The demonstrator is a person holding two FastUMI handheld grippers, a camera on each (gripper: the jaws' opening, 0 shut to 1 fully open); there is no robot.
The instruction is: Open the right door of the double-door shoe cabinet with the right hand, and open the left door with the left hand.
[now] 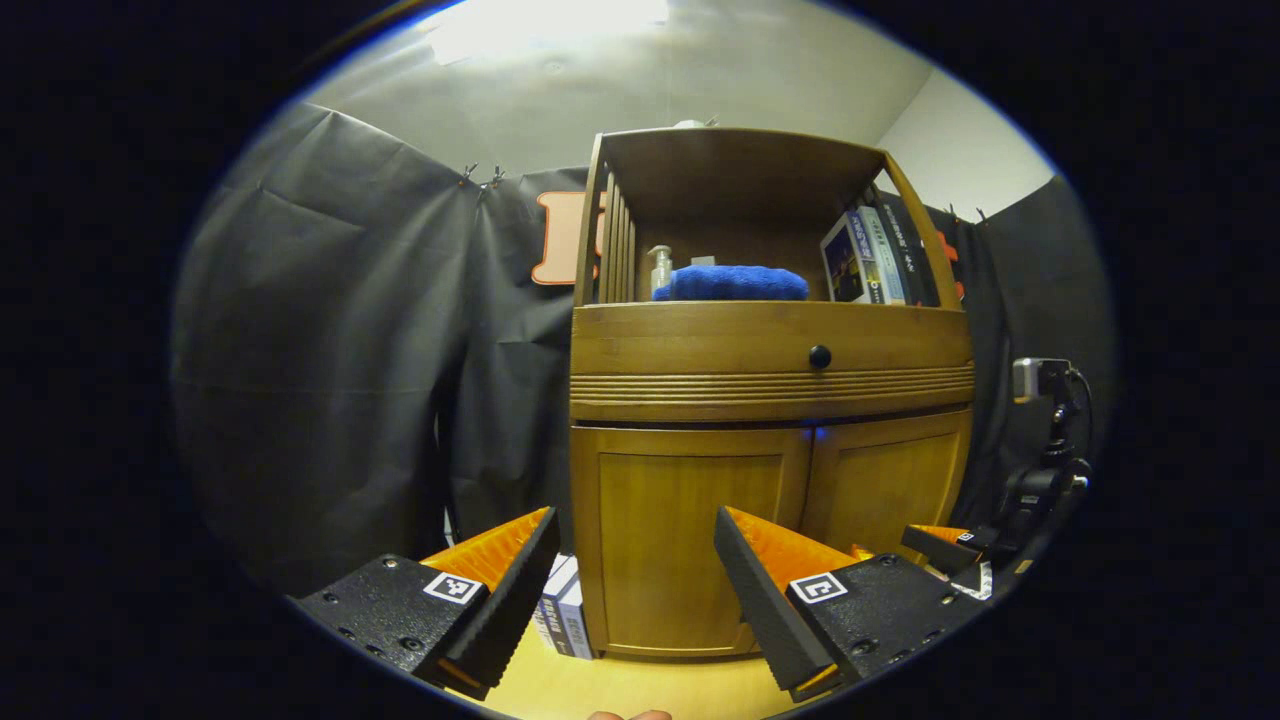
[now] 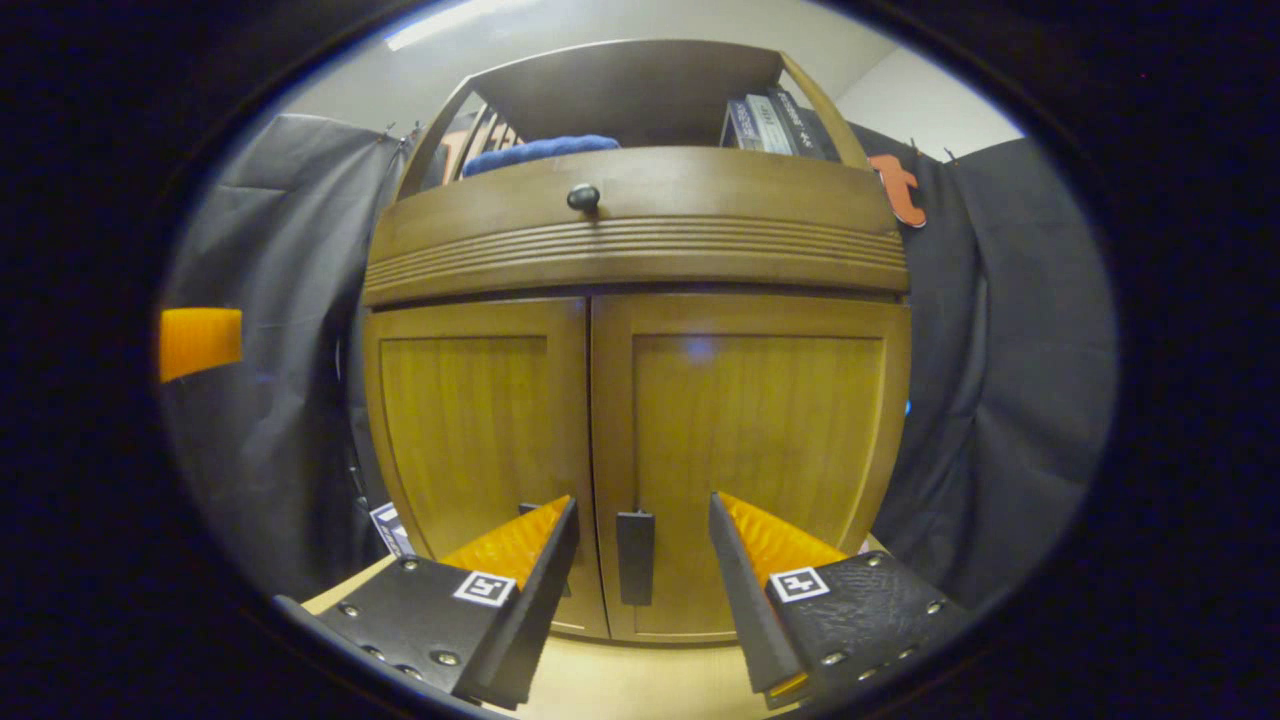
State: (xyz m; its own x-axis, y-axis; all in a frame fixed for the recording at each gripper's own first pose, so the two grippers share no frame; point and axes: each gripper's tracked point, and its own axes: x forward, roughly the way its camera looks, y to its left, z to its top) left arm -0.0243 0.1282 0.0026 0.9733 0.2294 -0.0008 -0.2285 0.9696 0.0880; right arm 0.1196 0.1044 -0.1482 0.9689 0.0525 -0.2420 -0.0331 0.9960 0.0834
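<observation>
The wooden shoe cabinet point(image 2: 640, 250) stands right in front of me with both lower doors closed. In the right gripper view, the right door point(image 2: 760, 420) carries a dark upright handle point(image 2: 635, 555) near the centre seam. My right gripper point(image 2: 640, 575) is open, with that handle in the gap between its fingers and neither finger touching it. The left door point(image 2: 465, 430) has its handle mostly hidden behind a finger. In the left gripper view, my left gripper point(image 1: 630, 590) is open, a short way back from the left door point(image 1: 685, 540). The right gripper point(image 1: 940, 545) shows low by the right door point(image 1: 885, 485).
Above the doors is a drawer with a black knob point(image 1: 820, 356). The open shelf holds a blue towel point(image 1: 730, 283), a bottle point(image 1: 660, 266) and books point(image 1: 870, 255). More books point(image 1: 565, 610) lean by the cabinet's left side. A small camera on a stand point(image 1: 1040, 385) is at right.
</observation>
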